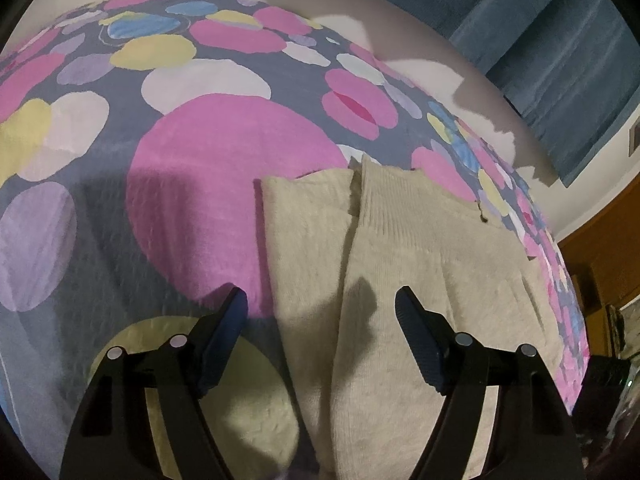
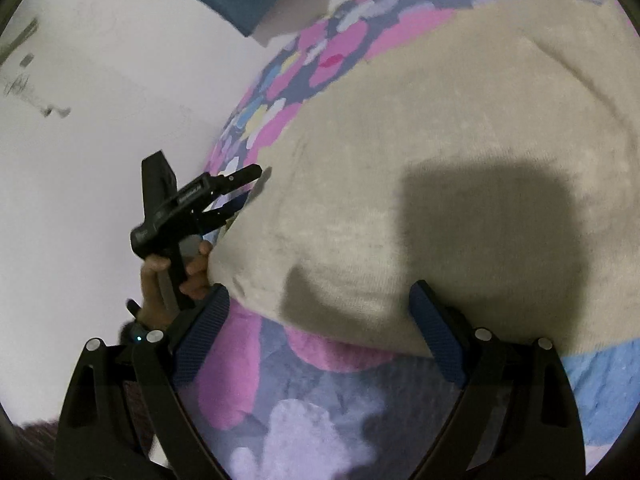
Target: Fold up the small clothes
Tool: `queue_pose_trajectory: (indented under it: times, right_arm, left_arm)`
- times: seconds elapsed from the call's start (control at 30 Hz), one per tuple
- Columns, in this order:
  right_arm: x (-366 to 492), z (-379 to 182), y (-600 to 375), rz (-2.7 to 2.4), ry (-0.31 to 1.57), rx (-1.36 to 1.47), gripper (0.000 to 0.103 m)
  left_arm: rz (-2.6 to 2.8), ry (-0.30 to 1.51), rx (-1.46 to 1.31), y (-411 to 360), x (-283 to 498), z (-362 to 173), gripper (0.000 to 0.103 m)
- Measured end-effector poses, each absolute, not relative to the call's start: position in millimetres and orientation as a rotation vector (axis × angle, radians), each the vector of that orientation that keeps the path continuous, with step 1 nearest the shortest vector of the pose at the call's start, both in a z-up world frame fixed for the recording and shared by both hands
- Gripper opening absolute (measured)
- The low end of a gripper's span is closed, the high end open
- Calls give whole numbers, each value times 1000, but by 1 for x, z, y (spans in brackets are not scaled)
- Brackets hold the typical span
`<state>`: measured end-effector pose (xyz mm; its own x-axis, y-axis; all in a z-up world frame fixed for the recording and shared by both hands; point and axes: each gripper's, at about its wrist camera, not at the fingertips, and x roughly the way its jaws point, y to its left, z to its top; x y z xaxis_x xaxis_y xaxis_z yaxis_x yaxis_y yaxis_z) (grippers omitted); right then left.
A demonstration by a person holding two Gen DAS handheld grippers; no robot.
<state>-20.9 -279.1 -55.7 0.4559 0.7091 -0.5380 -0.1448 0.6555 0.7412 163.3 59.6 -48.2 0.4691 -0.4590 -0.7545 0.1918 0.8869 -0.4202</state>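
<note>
Spread across a bed: a grey bedspread (image 1: pixel 100 248) printed with big pink, yellow, lilac and white spots. Lying flat on it, toward the right side in the left wrist view, a cream knitted garment (image 1: pixel 420 264), its two ribbed-ended sections side by side. Behind the bed, a pale wall (image 1: pixel 400 20) and a blue curtain (image 1: pixel 560 60). Hovering over the garment's near end, the left gripper (image 1: pixel 320 316), jaws spread wide, gripping nothing. At the garment's near edge in the right wrist view, the right gripper (image 2: pixel 320 312), likewise spread wide and empty. Beside it, the person's left hand (image 2: pixel 168 276) around the other tool's handle.
</note>
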Motion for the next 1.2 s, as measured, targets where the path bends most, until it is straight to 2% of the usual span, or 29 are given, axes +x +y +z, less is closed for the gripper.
queue_pose_trajectory:
  times: [0.33, 0.37, 0.43, 0.47, 0.6, 0.7, 0.77, 0.8, 0.9, 0.93, 1.2]
  right_arm:
    - [-29, -58, -273, 583, 907, 624, 92]
    - [-30, -58, -273, 584, 903, 626, 92]
    - [-30, -59, -273, 586, 896, 626, 92]
    - [-31, -59, -273, 586, 894, 625, 92]
    - [-32, -60, -274, 587, 891, 629, 92]
    - [-32, -59, -274, 589, 888, 632, 92]
    - [-33, -59, -275, 590, 886, 634, 92]
    - [-33, -58, -275, 590, 884, 634, 92]
    - [-34, -58, -275, 590, 883, 635, 92]
    - [-34, -58, -276, 590, 882, 635, 92]
    - [-38, -55, -280, 584, 865, 653, 91]
  left_arm:
    - [-411, 1041, -331, 62, 167, -46, 77]
    - [-411, 1041, -329, 62, 167, -46, 75]
    - [-422, 1051, -316, 61, 166, -46, 49]
    - [-440, 1061, -328, 60, 165, -47, 45]
    - [-452, 1059, -333, 53, 167, -50, 43]
    - [-470, 1044, -350, 49, 170, -52, 48]
    - [-475, 1041, -342, 47, 171, -52, 48]
    - [-473, 1041, -333, 46, 171, -52, 47]
    - [-468, 1068, -301, 41, 172, -53, 18]
    - [-466, 1069, -301, 40, 172, -52, 14]
    - [-475, 1031, -319, 24, 167, -18, 11]
